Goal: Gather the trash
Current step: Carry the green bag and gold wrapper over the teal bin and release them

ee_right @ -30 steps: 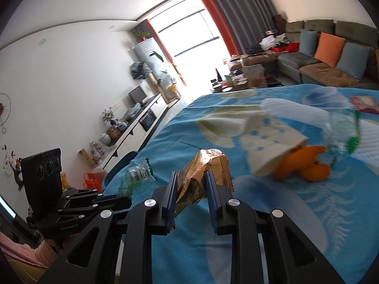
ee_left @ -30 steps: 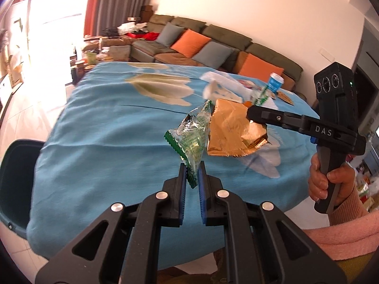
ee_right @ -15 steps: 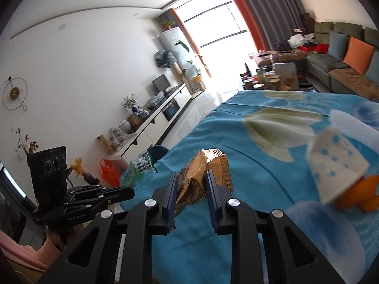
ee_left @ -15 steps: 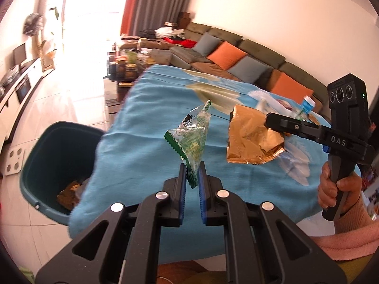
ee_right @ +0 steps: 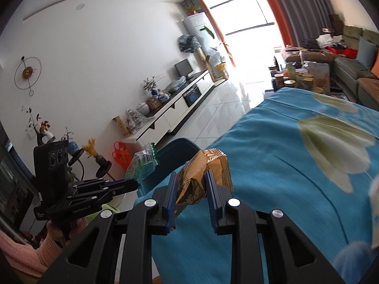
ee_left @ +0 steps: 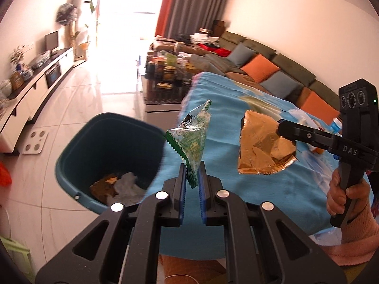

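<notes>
My left gripper (ee_left: 191, 168) is shut on a crumpled green and white snack wrapper (ee_left: 193, 137), held in the air beside the table's left edge. To its right, my right gripper (ee_left: 279, 127) is shut on a gold foil snack bag (ee_left: 260, 149) over the blue tablecloth (ee_left: 225, 127). In the right wrist view the gold bag (ee_right: 203, 175) sits pinched between the right gripper (ee_right: 190, 177), and the left gripper (ee_right: 132, 184) carries the green wrapper (ee_right: 142, 163) at the left. A dark teal bin (ee_left: 106, 146) stands on the floor below left, with paper and brown scraps inside.
A person's hand in a pink sleeve (ee_left: 345, 196) grips the right tool. A low coffee table (ee_left: 165, 80) crowded with jars stands beyond the table, a long sofa (ee_left: 260, 66) with orange and grey cushions behind it. A white TV cabinet (ee_left: 33, 87) lines the left wall.
Both grippers have swung left with their wrappers, from over the middle of the table to its left edge. The teal bin has come fully into the left wrist view.
</notes>
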Demonstrator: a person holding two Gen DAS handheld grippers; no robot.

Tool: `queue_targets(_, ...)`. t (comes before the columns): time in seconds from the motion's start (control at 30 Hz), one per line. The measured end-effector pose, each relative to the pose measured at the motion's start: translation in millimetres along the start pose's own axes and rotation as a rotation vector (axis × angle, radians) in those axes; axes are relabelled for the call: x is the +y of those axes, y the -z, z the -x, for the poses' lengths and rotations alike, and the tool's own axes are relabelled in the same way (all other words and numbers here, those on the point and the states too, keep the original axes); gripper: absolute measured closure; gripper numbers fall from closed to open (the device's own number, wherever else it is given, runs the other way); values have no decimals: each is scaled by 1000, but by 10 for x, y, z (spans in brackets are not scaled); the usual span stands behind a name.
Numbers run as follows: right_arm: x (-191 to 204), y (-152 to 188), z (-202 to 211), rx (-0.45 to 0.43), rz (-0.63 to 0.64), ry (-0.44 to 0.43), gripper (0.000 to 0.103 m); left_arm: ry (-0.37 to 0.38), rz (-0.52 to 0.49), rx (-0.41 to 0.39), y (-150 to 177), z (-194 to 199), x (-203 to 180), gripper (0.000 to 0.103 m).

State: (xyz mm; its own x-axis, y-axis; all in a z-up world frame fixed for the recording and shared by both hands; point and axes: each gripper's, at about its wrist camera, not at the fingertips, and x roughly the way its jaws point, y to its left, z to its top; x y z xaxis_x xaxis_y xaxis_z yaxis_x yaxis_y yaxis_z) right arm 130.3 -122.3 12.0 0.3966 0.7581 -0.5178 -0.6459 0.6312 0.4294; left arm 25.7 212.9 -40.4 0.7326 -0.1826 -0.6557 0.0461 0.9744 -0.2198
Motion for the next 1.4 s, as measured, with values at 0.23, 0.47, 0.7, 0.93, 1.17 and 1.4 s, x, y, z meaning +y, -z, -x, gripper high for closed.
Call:
queue_targets(0.23,188,-158,-381,45,51,-37,81,-69,52,1,-8,-7,319,93)
queue_targets(0.47,309,-232,-657,84,80,-53,81,-111,87,20,20,-78,538,93)
queue_targets(0.7,381,-292,-874,112,93,-48,81,-130,118,31,21,-163,675,93)
queue_targets(0.93,484,-304,-1062,146,116,-36,81,-133,134,33,0,-237,719,93)
queue_targets(1.17,534,-332,-1235,171,121,-18,81,-138,152,49,-10,-323,797,93)
queue_targets(1.4,580,-355,-1448,200,121,10,81,-151,189,76,-20,-482,931,92)
